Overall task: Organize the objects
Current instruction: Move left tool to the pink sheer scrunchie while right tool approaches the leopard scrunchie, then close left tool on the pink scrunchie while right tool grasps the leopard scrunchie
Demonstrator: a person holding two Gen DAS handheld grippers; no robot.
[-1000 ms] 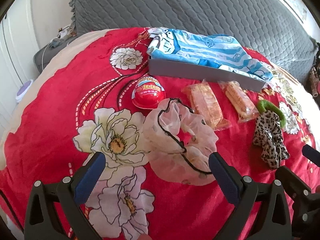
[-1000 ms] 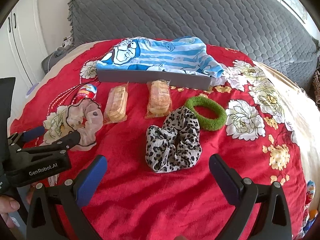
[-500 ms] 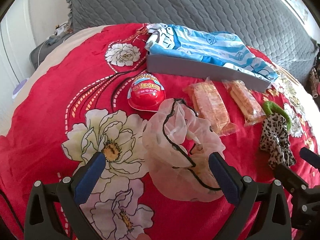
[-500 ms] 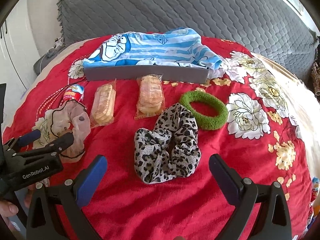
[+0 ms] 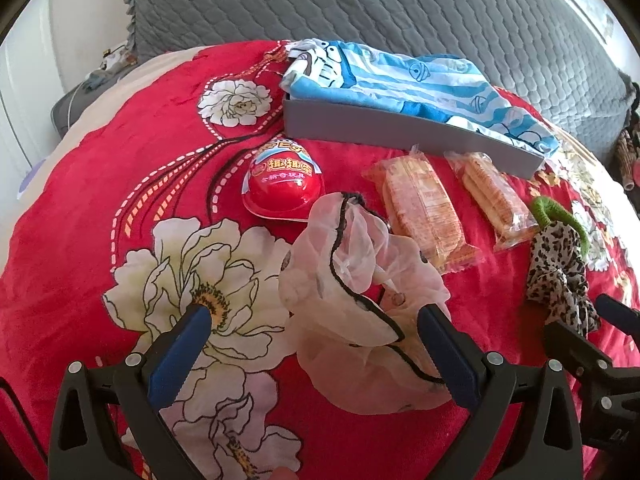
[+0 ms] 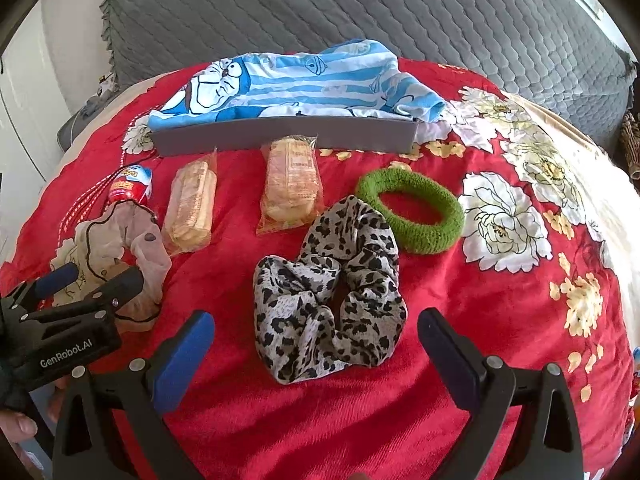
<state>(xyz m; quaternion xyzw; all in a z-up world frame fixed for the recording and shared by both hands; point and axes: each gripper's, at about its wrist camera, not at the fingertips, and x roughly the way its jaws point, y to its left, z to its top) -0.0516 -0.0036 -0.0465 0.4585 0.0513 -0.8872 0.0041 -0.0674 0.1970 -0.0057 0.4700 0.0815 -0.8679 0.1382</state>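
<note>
Left fingers (image 5: 442, 340) spread around sheer scrunchie (image 5: 360, 312), right fingers (image 6: 444, 344) flanking leopard scrunchie (image 6: 332, 300)

I see a bed covered by a red blanket (image 6: 460, 312) printed with large white flowers; a cream strip of the same cover runs along its right edge (image 6: 592, 168); behind it stands a grey quilted headboard (image 6: 360, 4) with a ruffled left edge, filling the far side of both views; left of the bed I make out a white wall (image 5: 72, 28) and what looks like a white cabinet door (image 6: 20, 120); a low grey surface (image 5: 76, 96) sits in the corner holding small items too blurred to name; bright daylight enters at the upper right (image 5: 600, 4).
</note>
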